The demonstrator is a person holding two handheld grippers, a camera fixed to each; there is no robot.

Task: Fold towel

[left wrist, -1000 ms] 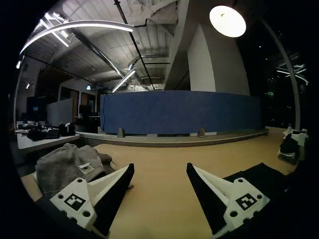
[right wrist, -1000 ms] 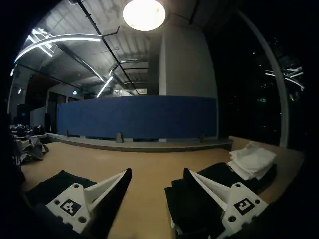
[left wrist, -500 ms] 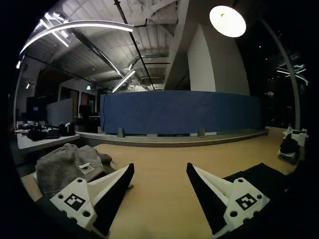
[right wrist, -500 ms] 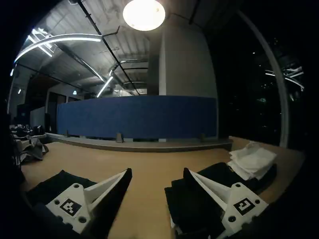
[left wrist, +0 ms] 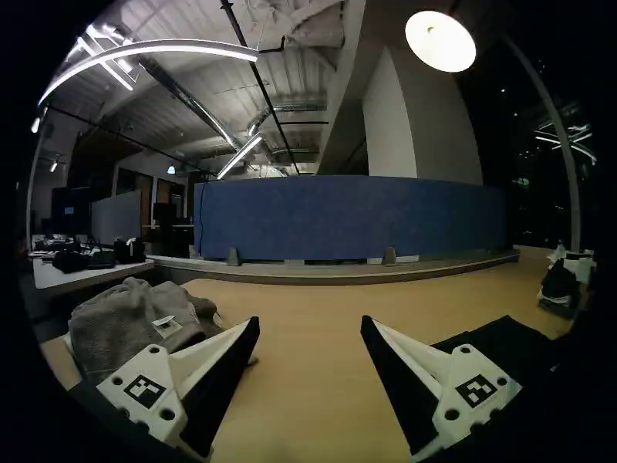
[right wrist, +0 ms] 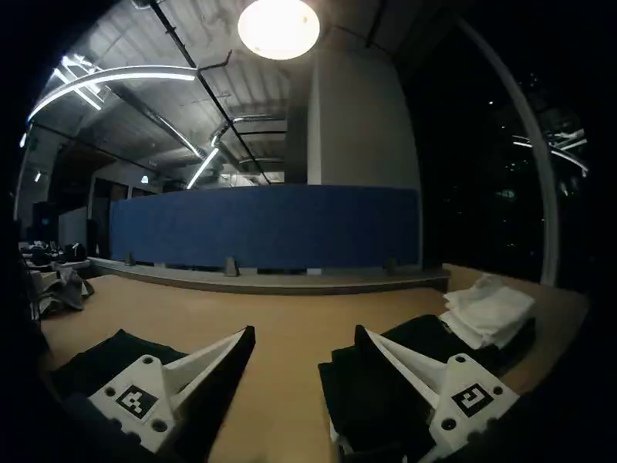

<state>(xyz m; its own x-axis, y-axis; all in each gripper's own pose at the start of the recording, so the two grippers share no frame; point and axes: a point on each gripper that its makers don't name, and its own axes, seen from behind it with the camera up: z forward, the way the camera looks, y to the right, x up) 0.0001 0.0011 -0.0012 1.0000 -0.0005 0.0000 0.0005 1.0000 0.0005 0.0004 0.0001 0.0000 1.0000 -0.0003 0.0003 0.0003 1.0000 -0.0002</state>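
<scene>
Grey and soft, the towel (left wrist: 131,324) lies in a crumpled heap on the wooden table (left wrist: 308,301). It is just past the left finger of the left gripper (left wrist: 309,319), off to that side. The jaws of this gripper are spread wide, with only bare table between them. A flat black cloth (left wrist: 509,339) lies under and beyond its right finger.

The right gripper (right wrist: 305,329) has its jaws spread wide too, and it holds nothing. A folded black pile (right wrist: 378,386) sits right by its right finger. Farther out past that finger, white towels (right wrist: 490,309) rest folded on top of a dark stack (right wrist: 513,343).

I think some of the folding is done, because those piles look neat. The grey towel is not folded yet, so it looks like the job that is left. The grippers have to grab it, lay it flat on the bare table in front of the jaws, and fold it
</scene>
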